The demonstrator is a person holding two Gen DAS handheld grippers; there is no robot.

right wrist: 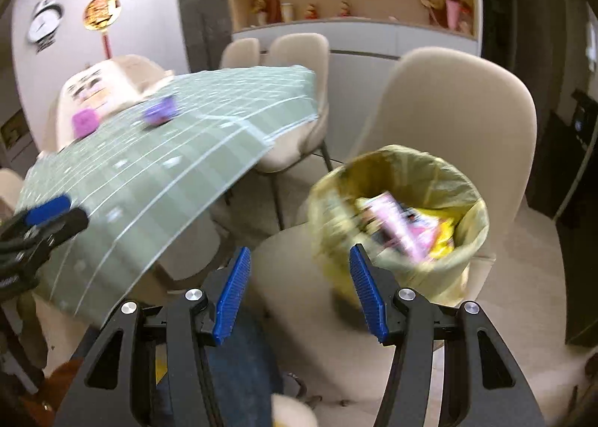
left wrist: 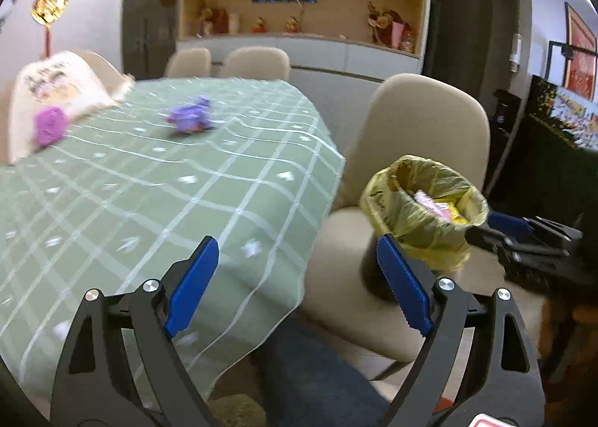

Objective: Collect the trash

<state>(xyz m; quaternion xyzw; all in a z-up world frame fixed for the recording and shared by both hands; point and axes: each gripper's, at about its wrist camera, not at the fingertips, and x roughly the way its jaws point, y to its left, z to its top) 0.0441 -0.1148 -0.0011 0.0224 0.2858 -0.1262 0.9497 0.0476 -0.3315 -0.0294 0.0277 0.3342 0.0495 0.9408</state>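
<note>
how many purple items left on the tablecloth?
2. A pink-purple item sits at the table's far left edge beside the cushion. A bluer purple item lies right of it, nearer the table's middle. Both are blurred; more could lie outside the frame.

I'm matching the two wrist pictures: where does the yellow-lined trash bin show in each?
Left wrist: trash bin at right of centre, on the cream chair seat.
Right wrist: trash bin right of centre, larger, wrappers visible inside.
Shared landmark: purple toy on the green tablecloth.
</note>
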